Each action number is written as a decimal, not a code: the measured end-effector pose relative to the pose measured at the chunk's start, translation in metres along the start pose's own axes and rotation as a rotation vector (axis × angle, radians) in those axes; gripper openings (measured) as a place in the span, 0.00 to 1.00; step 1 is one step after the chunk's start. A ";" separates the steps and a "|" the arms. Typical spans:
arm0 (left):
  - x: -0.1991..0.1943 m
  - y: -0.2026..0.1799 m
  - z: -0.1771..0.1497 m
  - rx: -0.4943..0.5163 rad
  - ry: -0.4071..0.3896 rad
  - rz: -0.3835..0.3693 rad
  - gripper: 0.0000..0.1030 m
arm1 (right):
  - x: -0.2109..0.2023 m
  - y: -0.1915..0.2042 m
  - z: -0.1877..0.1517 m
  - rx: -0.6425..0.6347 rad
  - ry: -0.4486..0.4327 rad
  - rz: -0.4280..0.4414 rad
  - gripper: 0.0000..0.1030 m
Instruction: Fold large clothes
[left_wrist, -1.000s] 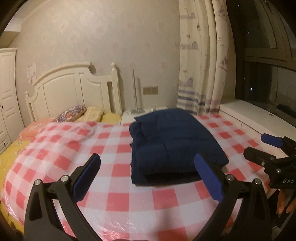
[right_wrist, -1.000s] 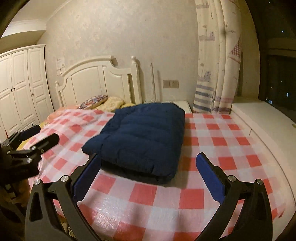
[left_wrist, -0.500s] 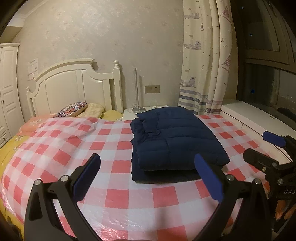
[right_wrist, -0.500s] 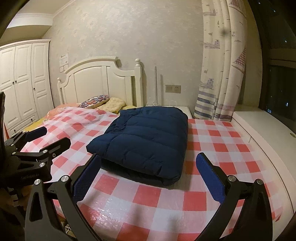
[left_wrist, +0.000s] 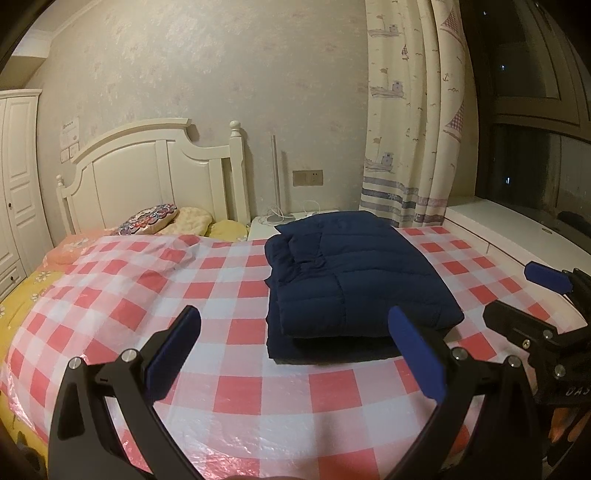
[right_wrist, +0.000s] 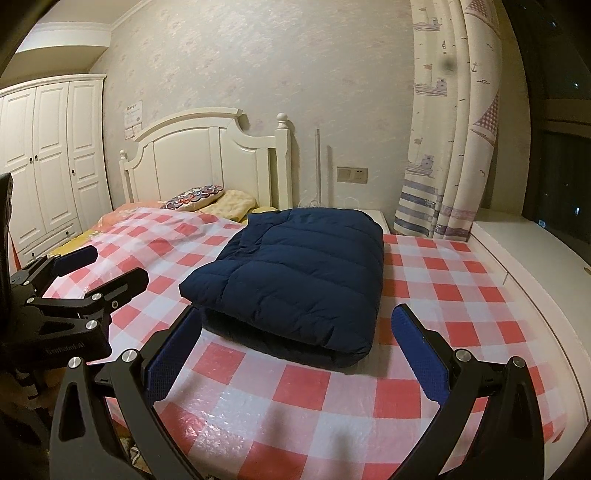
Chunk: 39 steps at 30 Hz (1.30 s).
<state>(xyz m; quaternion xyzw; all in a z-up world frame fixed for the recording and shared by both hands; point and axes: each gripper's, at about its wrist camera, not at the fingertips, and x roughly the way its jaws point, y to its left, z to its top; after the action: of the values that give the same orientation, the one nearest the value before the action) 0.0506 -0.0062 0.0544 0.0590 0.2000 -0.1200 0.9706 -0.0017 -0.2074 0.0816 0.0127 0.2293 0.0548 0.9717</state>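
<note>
A dark blue quilted jacket (left_wrist: 351, 280) (right_wrist: 299, 273) lies folded into a thick rectangle on the red-and-white checked bed cover (left_wrist: 229, 280) (right_wrist: 450, 280). My left gripper (left_wrist: 295, 332) hovers open above the cover near the foot of the bed, short of the jacket's near edge, with nothing between its blue pads. My right gripper (right_wrist: 297, 332) is open too, just in front of the jacket's folded near edge, holding nothing. Each gripper shows in the other's view: the right one (left_wrist: 517, 295) at the right edge, the left one (right_wrist: 99, 269) at the left.
A white headboard (left_wrist: 155, 173) and pillows (left_wrist: 159, 219) stand at the far end. A bedside table (left_wrist: 288, 225) with a slim lamp sits beside the bed. A patterned curtain (left_wrist: 410, 110), a white window ledge (left_wrist: 517, 232) and a white wardrobe (right_wrist: 48, 162) surround the bed.
Both grippers have drawn back and risen a little from the jacket, so the views now sit higher and level. The folded jacket has not moved. Both stay open.
</note>
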 end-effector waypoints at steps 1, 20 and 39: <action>0.000 0.000 0.000 0.000 0.000 -0.001 0.98 | 0.000 0.000 0.000 0.000 -0.001 0.001 0.96; -0.001 0.002 -0.005 -0.007 0.009 -0.002 0.98 | 0.002 0.006 -0.002 -0.008 0.006 0.011 0.96; -0.001 0.003 -0.005 -0.009 0.009 -0.005 0.98 | 0.002 0.007 -0.003 -0.010 0.014 0.025 0.96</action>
<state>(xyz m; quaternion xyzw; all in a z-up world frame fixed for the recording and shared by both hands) 0.0487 -0.0025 0.0503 0.0548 0.2050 -0.1214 0.9697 -0.0018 -0.2005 0.0779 0.0103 0.2357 0.0683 0.9694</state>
